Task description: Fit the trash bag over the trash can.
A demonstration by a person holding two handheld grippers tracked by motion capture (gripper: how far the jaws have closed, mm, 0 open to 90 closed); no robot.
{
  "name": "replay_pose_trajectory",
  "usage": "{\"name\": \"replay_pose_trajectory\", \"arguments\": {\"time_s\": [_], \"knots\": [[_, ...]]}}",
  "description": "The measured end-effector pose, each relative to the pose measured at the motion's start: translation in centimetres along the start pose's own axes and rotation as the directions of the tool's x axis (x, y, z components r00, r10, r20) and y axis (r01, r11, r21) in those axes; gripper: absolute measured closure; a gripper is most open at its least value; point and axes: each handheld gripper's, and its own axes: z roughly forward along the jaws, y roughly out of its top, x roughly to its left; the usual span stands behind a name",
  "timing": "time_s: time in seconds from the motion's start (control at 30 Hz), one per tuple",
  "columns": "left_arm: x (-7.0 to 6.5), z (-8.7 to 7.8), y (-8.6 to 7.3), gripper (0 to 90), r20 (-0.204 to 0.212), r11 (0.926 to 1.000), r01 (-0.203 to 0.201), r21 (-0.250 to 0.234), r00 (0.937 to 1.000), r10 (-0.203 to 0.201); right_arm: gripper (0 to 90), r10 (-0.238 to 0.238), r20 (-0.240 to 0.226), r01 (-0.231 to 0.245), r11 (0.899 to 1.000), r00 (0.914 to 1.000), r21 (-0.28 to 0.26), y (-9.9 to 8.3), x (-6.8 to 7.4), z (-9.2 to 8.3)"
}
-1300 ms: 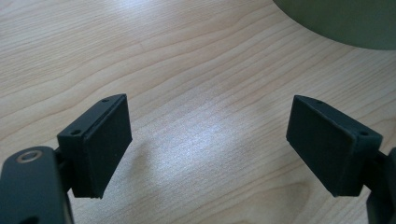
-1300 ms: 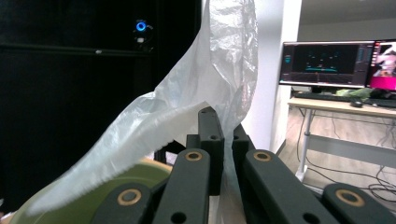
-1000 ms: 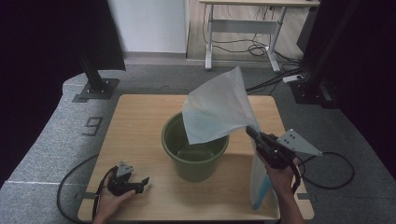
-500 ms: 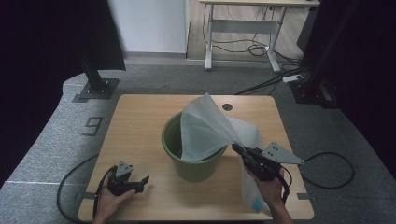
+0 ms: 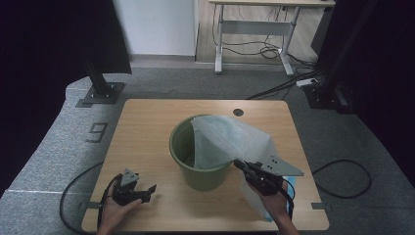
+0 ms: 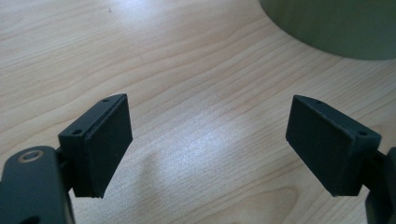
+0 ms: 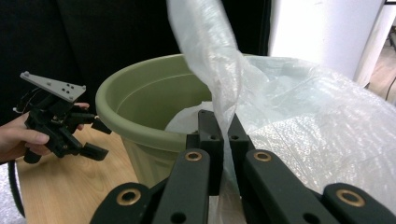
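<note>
Right tongs (image 5: 241, 166) pinching bag (image 5: 230, 139)

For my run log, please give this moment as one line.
right hand-held gripper: shut on plastic bag | bag: draped over green bin | left hand-held gripper: open, empty

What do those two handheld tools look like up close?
Both are black. The left gripper has two flat rectangular fingers, a small grey plate on top and a black cable trailing off. The right gripper carries a larger grey three-cornered plate with small holes.
</note>
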Motion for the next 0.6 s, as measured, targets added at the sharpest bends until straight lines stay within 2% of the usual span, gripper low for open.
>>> {"name": "replay_pose_trajectory", "arguments": {"time_s": [0.03,0.07,0.1,0.2,0.43,0.53,0.6], "knots": [[0.0,0.0,0.0,14.4,0.0,1.0,0.0,0.0,1.0,0.0,88.6,0.0,0.0,0.0,1.0,1.0,0.0,0.0,0.0,0.0],[-0.3,-0.8,0.5,14.6,0.006,0.999,0.004,-0.044,1.0,-0.004,88.6,0.0,-0.001,0.0,1.0,1.0,0.003,-0.1,0.0,0.0],[-0.3,-0.8,0.5,14.7,0.006,0.999,0.004,-0.044,1.0,-0.004,88.6,0.0,-0.001,0.0,1.0,1.0,0.003,-0.1,0.0,0.0],[-0.7,-2.2,1.4,15.4,0.02,0.9958,-0.001,-0.091,0.9998,0.003,88.6,0.01,-0.009,-0.01,1.0,0.9999,0.0,-0.4,-0.2,0.2],[-1.0,-3.3,2.5,17.6,0.047,0.9924,0.005,-0.123,0.9989,0.0,88.6,0.004,-0.024,-0.004,1.0,0.9997,0.008,-0.6,-0.3,0.4],[-1.3,-4.2,3.4,19.8,0.06,0.9888,0.009,-0.149,0.9982,0.0,88.6,0.003,-0.025,-0.003,1.0,0.9997,0.008,-0.5,-0.5,0.3],[-1.7,-5.4,4.6,21.3,0.075,0.9845,0.0,-0.176,0.9971,0.013,88.5,0.005,-0.024,-0.005,1.0,0.9997,0.006,-0.4,-0.6,0.3]]}}
